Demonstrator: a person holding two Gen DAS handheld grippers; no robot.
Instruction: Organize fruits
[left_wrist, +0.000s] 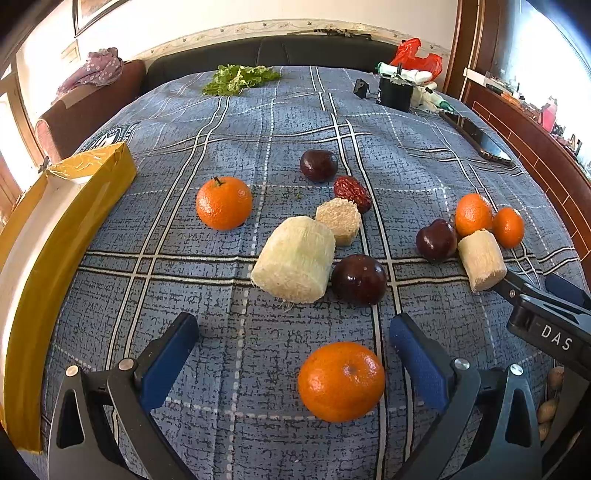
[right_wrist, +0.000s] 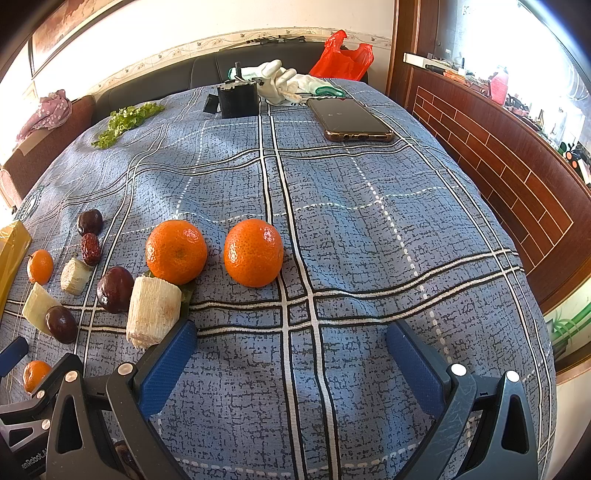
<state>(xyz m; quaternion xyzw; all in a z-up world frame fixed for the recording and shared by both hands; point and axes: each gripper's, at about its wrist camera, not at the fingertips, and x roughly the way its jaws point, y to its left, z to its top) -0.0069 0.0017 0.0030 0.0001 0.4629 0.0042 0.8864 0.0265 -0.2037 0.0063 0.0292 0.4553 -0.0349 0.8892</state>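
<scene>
Both sets of tongs hang spread wide over the blue plaid cloth (left_wrist: 184, 229) on the counter, gripping nothing. The left tongs (left_wrist: 293, 347) frame a near orange (left_wrist: 340, 381) that sits loose between the blue pads, closer to the right-hand pad. Beyond it lie a big pale loofah chunk (left_wrist: 293, 258) and a dark plum (left_wrist: 359, 279), touching. A second orange (left_wrist: 224, 202) sits alone, off toward the yellow box (left_wrist: 79, 192). The right tongs (right_wrist: 291, 345) hover over bare cloth, two oranges (right_wrist: 176, 251) side by side ahead, a phone (right_wrist: 351, 120) well beyond.
</scene>
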